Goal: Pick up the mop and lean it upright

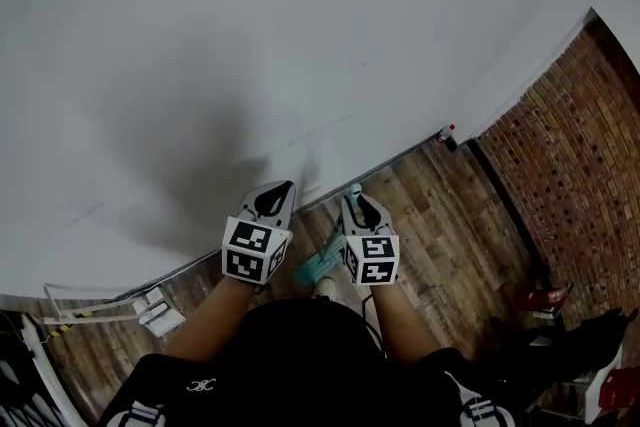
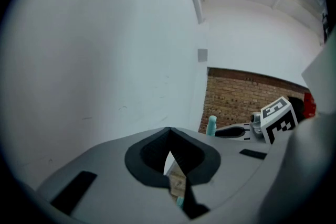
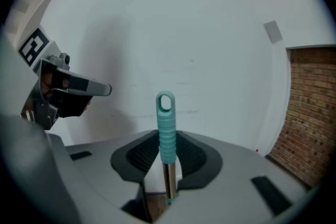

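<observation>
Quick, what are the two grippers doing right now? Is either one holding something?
Left gripper: closed, holding nothing.
Right gripper: closed on the teal mop handle.

The white wall [image 1: 250, 35] is lit softly and evenly and is rendered bright. A wide grey shadow is cast on it just ahead of the left gripper [image 1: 275, 198]. Both gripper views are strongly bent and darkened at the edges. The near gripper bodies are blurred, while the mop [image 3: 166, 118] at the right gripper [image 3: 168, 135] is kept sharp.
</observation>
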`<state>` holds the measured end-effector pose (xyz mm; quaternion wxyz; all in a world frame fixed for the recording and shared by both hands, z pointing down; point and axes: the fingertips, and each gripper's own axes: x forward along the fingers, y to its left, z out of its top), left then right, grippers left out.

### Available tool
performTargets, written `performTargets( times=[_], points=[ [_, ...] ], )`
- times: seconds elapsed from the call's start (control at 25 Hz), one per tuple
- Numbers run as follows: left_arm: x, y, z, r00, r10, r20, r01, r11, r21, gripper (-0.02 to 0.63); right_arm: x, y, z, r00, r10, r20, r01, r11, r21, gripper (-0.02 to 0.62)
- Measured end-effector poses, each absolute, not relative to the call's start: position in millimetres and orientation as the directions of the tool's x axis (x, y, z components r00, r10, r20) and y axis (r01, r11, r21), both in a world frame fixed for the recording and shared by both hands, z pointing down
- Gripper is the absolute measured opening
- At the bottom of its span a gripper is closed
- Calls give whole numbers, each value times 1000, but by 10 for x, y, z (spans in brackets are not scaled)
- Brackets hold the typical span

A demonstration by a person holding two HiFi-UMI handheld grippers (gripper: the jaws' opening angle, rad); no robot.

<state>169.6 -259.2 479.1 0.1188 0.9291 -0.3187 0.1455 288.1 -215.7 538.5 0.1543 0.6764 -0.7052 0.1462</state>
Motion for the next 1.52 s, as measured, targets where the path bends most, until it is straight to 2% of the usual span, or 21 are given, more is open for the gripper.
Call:
performTargets(
  times=[0.12,0.4,1.2,1.52],
  points=[
    [1721,-2613,4807,769,-538,345,-618,-763,188,-8,2883,-2173,5392,-37,-908,417,-999,40,-2,109],
    [1694,-2663,4788,764,-546,344,-623,-762,174,-8,2826,-2308,5415,-66,-905,421,-998,67,-13,109],
    [884,-2727,4798,606,-716,346,-791,-588,167,-8,2236,-3686,5840,-231,-819,526,-966,259,-22,109],
    [686,-2677,4823,566,-747,348,-822,-542,174,-8,2166,-3806,5902,-229,-825,517,-965,260,-13,110]
  ],
)
